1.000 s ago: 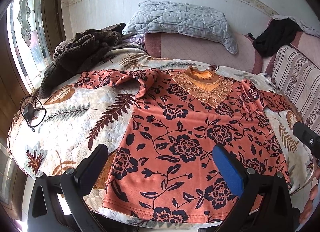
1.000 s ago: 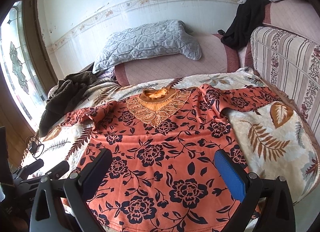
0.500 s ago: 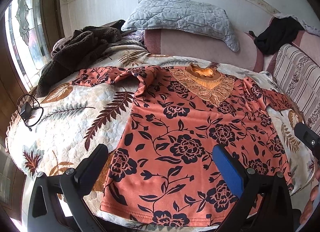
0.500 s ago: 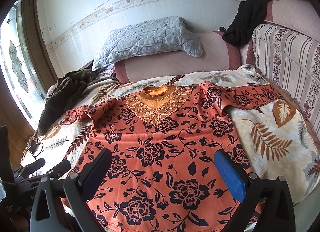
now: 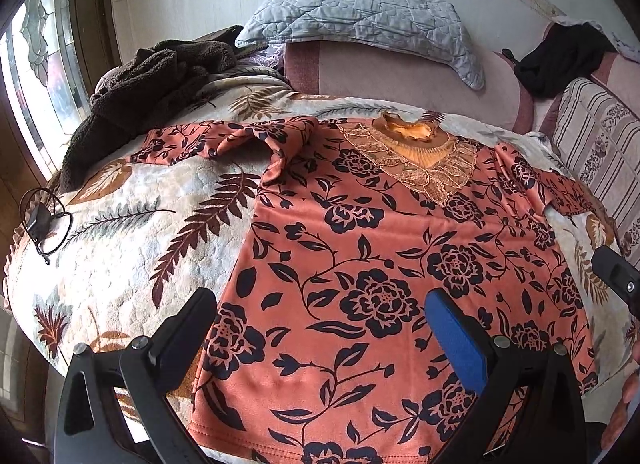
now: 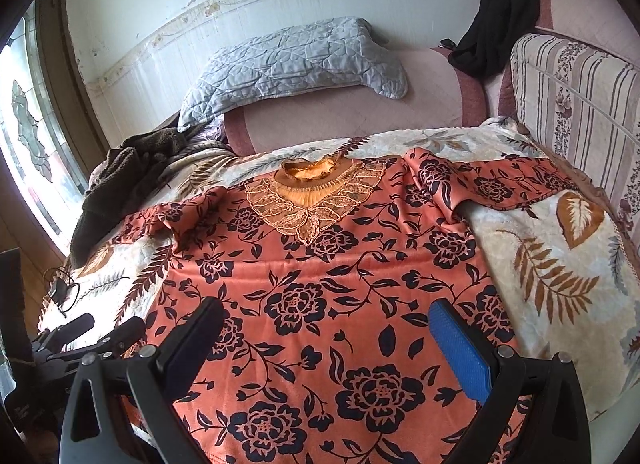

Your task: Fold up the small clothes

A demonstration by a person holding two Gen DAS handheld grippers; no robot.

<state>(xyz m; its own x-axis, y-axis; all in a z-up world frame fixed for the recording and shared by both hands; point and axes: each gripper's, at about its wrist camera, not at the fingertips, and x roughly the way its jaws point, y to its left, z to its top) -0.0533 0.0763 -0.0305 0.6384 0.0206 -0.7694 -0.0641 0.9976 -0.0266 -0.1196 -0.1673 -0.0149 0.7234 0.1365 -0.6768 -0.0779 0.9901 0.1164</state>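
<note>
An orange blouse (image 5: 372,248) (image 6: 320,276) with dark flowers and a lace collar lies flat, front up, on a leaf-patterned blanket (image 5: 132,223) (image 6: 560,264). Both sleeves are spread sideways, each a little bunched at the shoulder. My left gripper (image 5: 320,328) hovers open above the hem on the blouse's left side, nothing between its fingers. My right gripper (image 6: 328,336) stands open over the lower middle of the blouse, also holding nothing. The left gripper (image 6: 92,332) shows at the right wrist view's lower left.
A brown fleece garment (image 5: 152,87) is heaped at the blanket's far left. A grey quilted pillow (image 5: 360,23) leans on the sofa back, a black garment (image 5: 560,59) at the far right. A small black device with cable (image 5: 40,219) lies near the blanket's left edge.
Both grippers have edged slightly forward over the blouse, which sits a little larger and lower in each view. Both stay open; the blouse has not moved.
</note>
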